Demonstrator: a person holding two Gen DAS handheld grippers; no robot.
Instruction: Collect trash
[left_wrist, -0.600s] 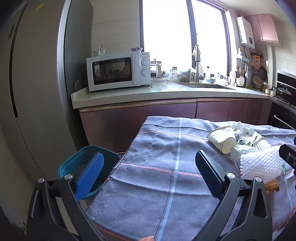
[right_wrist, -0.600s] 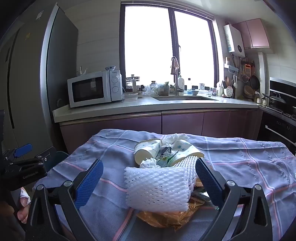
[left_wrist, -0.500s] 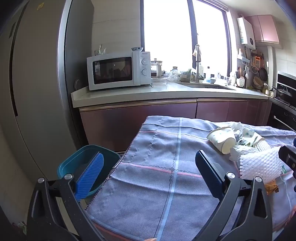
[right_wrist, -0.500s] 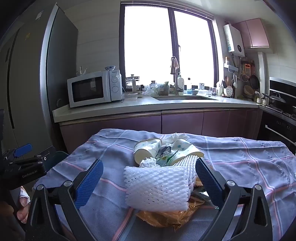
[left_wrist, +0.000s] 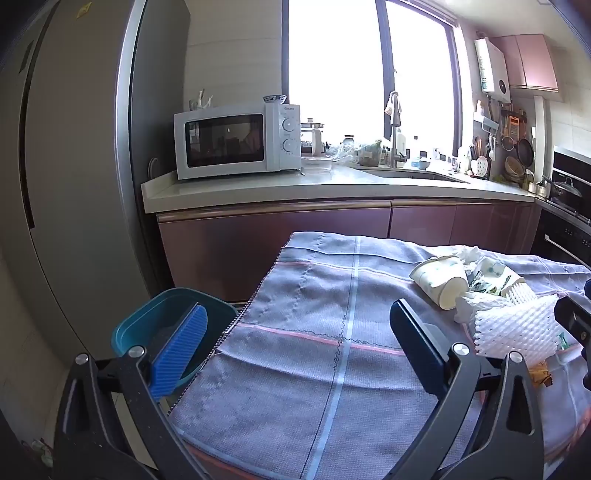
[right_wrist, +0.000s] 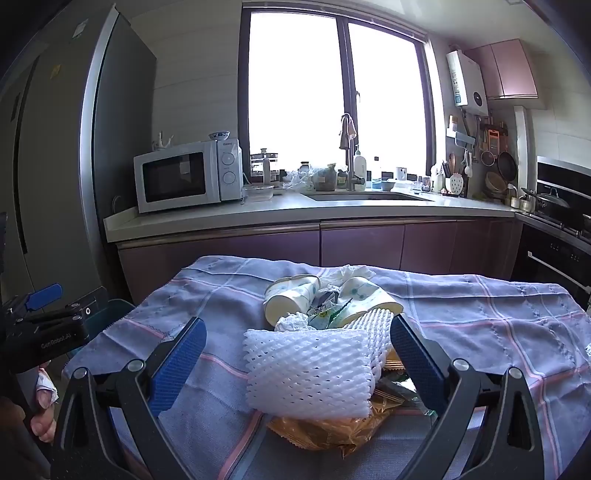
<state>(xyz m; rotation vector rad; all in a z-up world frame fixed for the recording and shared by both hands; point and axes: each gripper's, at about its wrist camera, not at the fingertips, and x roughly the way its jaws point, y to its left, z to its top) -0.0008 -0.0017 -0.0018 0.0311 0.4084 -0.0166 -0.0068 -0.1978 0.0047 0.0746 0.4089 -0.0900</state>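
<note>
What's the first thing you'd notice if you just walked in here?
Probably the heap of trash in the middle of the grey checked tablecloth: a white foam net sleeve in front, two tipped-over white paper cups behind it. Then the teal plastic bin beside the table's left edge, and the bright window beyond.

Left claw (left_wrist: 295, 343) black frame, ribbed blue pads (left_wrist: 181, 345), silver screws
</note>
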